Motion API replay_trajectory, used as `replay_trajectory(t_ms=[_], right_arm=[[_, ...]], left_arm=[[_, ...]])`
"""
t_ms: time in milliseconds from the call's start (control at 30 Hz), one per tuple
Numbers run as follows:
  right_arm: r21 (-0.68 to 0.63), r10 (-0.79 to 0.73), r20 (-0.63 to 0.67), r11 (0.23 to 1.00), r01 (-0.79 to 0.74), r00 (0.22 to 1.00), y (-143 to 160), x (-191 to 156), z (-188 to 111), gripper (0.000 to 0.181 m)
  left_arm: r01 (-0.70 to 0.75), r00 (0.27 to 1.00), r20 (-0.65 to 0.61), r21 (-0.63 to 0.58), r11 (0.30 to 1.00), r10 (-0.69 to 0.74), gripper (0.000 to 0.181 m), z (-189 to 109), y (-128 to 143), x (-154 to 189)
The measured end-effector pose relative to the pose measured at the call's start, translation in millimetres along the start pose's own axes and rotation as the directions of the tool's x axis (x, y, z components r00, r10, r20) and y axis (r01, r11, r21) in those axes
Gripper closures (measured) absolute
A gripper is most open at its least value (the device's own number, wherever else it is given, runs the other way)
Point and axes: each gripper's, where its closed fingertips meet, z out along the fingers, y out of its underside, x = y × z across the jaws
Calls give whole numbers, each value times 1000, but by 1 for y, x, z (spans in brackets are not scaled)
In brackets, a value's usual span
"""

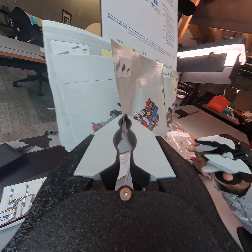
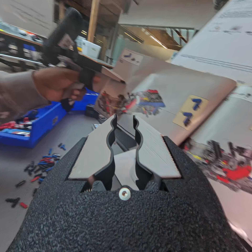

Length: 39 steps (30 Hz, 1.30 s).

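Page: thin booklet leaf [image 1: 137, 87] rising edge-on toward 12 o'clock, long axis upright
Left gripper [image 1: 125, 117]: pinched tight on page's lower edge, nearer of the two
Right gripper [image 2: 125, 117]: fingers apart, holding nothing, open booklet [image 2: 181, 103] just ahead at 1 o'clock
Right view only: blue bin [image 2: 40, 122] at 9 o'clock, loose small parts [image 2: 43, 163] at 8 o'clock
Left view only: pinch itself, right gripper at 4 o'clock

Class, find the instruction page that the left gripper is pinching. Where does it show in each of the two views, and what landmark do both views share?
Left wrist view: the page stands at centre, its lower edge clamped in the left gripper.
Right wrist view: the page is upper centre, blurred, beyond the open right gripper.
Shared landmark: the open booklet behind the page.
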Motion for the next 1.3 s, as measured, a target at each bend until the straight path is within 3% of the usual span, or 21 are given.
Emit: replay_trajectory(t_ms=[100, 200, 300, 367, 433, 500, 633, 733, 800, 933, 1067, 1200, 1300], right_arm=[[-166, -3, -201, 986, -31, 980, 41, 59, 0, 159], [-247, -52, -246, 969, -11, 968, 65, 70, 14, 159], [-263, -112, -298, 964, 31, 948, 71, 68, 31, 158], [-285, -163, -329, 956, 66, 930, 74, 67, 40, 155], [-295, -169, -344, 953, 64, 924, 80, 65, 48, 154], [-289, -129, -337, 957, 27, 933, 85, 62, 55, 155], [-278, -40, -299, 959, -47, 953, 86, 58, 59, 152], [-234, -8, -263, 971, -55, 965, 79, 54, 43, 152], [-207, -20, -273, 977, -39, 962, 78, 57, 22, 153], [-196, -33, -367, 980, -43, 930, 89, 81, -27, 157], [-175, 120, -493, 957, -233, 862, 111, 114, -63, 153], [-107, 197, -491, 953, -283, 849, 103, 117, -69, 147], [-144, 42, -456, 982, -120, 889, 80, 107, -52, 149]], left_arm=[[-23, 996, 83, -12, 1000, 24, 181, 2, -9, -26], [-24, 983, 184, 35, 999, 17, 163, -3, -26, -45], [-100, 971, 233, 185, 978, 55, 153, -20, -51, -28], [-219, 953, 253, 199, 955, 166, 152, -23, -51, -3], [-300, 943, 203, 168, 939, 264, 158, -14, -37, 29], [-325, 942, 106, 47, 945, 319, 162, 10, -1, 51], [-355, 932, 41, -103, 929, 361, 166, 61, 58, 53], [-441, 881, 86, -211, 872, 466, 168, 87, 84, 32], [-507, 842, 104, -187, 841, 530, 181, 90, 81, 26], [-525, 835, 87, -171, 834, 544, 181, 91, 81, 22], [-552, 815, 93, -175, 815, 572, 181, 92, 81, 21], [-537, 827, 93, -158, 829, 554, 181, 91, 81, 21], [-537, 827, 95, -152, 830, 553, 181, 91, 81, 21]])
